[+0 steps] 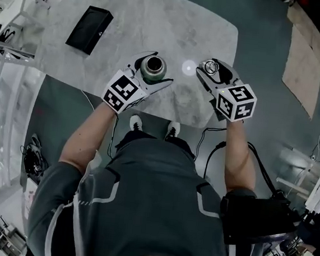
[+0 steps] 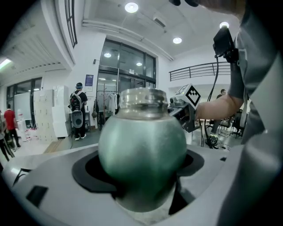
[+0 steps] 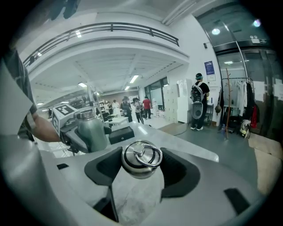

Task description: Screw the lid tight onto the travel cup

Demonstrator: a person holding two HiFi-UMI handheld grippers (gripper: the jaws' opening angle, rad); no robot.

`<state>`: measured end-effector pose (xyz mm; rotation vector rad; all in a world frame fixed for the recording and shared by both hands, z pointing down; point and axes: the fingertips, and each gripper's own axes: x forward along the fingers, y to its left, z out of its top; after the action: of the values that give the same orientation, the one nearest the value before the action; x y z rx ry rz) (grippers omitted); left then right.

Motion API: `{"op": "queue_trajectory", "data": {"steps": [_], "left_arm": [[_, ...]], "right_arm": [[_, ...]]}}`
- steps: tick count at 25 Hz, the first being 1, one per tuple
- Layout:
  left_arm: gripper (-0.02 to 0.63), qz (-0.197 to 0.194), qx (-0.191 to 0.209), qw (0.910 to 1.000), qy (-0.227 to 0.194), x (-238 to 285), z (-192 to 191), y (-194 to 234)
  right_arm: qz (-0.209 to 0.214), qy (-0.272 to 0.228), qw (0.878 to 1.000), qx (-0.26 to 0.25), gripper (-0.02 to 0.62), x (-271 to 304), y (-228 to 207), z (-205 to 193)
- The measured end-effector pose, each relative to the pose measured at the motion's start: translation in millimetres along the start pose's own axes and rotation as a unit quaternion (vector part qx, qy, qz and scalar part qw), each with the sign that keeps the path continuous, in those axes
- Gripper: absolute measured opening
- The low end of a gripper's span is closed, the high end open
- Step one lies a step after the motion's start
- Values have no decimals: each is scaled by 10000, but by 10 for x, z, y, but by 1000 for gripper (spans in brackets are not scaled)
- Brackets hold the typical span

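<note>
- The pale grey marbled table [image 1: 120,14] lies under both hands. From the head view, cup and lid appear to be held clear of it near the front edge, so the joining is best done in the air and close to the body.
- The flat black rectangular case [image 1: 89,29] sits well apart at the far left and should not get in the way.
- The left gripper [image 1: 150,74] is clamped on the green metal travel cup [image 2: 141,141], with its dark pads pressing the rounded body from both sides. The cup stands upright with its steel neck and open mouth on top. Keep it that way and hold firm, since this hand must resist the twist.
- The right gripper [image 1: 212,73] is clenched on the round steel lid with a wire ring on top [image 3: 140,158], ring side up. The lid is beside the cup with a clear gap between them, not yet over it.
- The step in hand appears to be bringing the lid over the mouth. Centre it first, then lower it flat.
- A tilted lid risks cross-threading. Let it seat lightly on the neck before turning, then rotate until it stops.
</note>
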<state>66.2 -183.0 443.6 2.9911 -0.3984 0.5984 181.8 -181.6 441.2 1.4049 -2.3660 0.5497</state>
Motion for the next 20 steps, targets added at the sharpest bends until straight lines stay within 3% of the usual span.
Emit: {"op": "queue_trajectory", "data": {"steps": [7, 12, 16, 20], "left_arm": [[400, -215, 162, 9996, -112, -124, 379, -218], [400, -341, 283, 9990, 30, -167, 537, -414], [400, -497, 325, 9982, 112, -248, 603, -482], [400, -730, 239, 9970, 103, -330, 729, -634]], "right_arm": [[367, -278, 9984, -319, 285, -376, 213, 558], [685, -438, 9954, -509, 285, -627, 386, 816], [1119, -634, 9896, -647, 285, -729, 660, 1120], [1807, -681, 9776, -843, 285, -803, 1024, 1389]]}}
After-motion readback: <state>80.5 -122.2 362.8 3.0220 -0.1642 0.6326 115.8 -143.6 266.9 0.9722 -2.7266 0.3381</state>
